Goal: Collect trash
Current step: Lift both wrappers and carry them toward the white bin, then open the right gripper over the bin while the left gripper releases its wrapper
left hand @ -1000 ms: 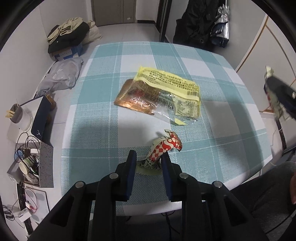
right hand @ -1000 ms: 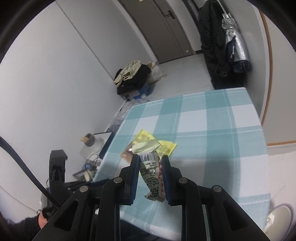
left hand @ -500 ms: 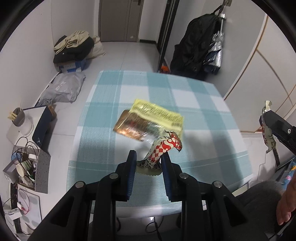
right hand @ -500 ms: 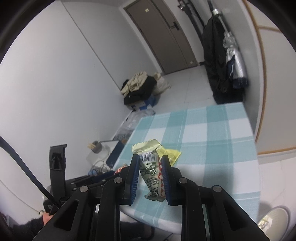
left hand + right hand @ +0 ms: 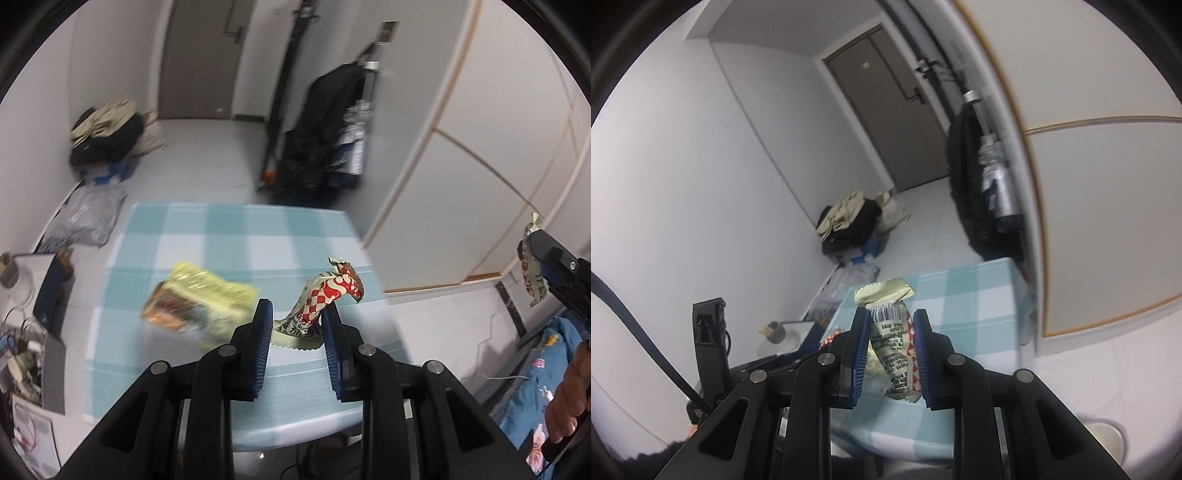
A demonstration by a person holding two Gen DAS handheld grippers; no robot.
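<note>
Red-and-white checked crinkled snack wrapper [image 5: 325, 302] sits pinched between the blue-padded jaws of the left gripper [image 5: 297, 325], raised above the teal-and-white checked tablecloth [image 5: 229, 236]; a blurred yellow-and-orange plastic packet [image 5: 201, 302] lies on the cloth. From the right wrist, the right gripper [image 5: 891, 345] clamps narrowly on a barcode-printed cream wrapper [image 5: 890, 332], held above the table edge.
</note>
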